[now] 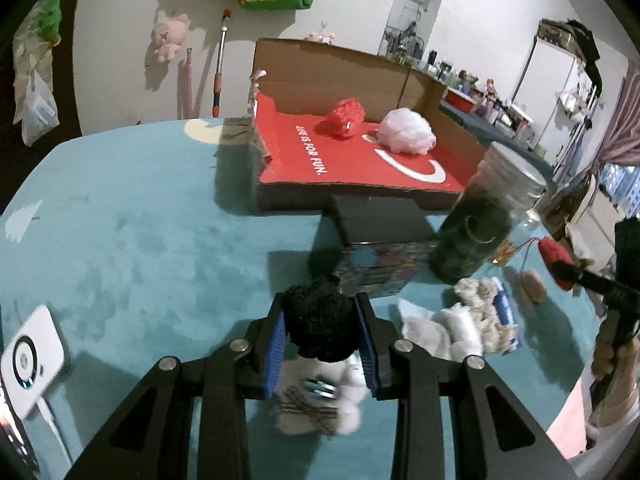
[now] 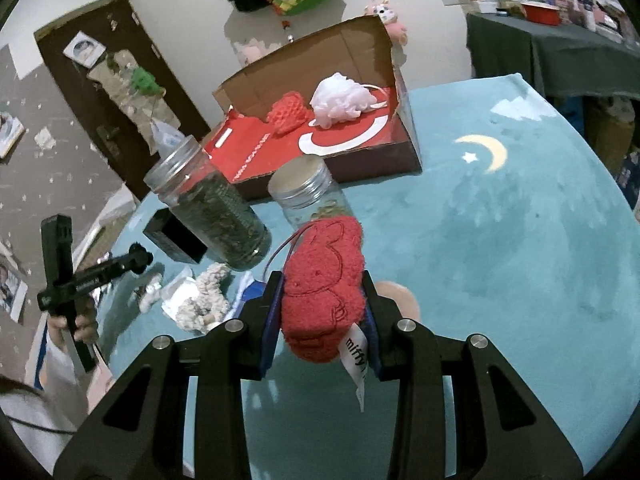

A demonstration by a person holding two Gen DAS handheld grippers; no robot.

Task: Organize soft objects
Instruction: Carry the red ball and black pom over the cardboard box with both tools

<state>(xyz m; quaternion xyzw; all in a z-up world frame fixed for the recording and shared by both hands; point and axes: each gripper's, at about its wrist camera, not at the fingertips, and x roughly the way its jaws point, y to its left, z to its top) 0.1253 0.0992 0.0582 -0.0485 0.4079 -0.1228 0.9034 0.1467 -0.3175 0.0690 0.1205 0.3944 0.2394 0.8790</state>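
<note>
So your left gripper is clamped on a black fuzzy pom-pom thing, squeezed between the blue pads and held up off the teal tablecloth. Under it there's a white fluffy item lying on the cloth, partly hidden by the fingers.

Your right gripper is closed tight on a red terry plush with a bunny outline stitched on it and a white "miffy" tag hanging off the bottom. It's also lifted above the table.

The cardboard box with the red liner sits at the far side of the table, flap standing up. Inside it you've already got a red mesh puff and a white mesh puff, side by side and just about touching.

Between you and the box: a tall jar full of dark green stuff, a second jar with a metal lid right behind the red plush, and a small dark box. A pile of cream knitted bits and white packets is lying near the green jar's base.
</note>
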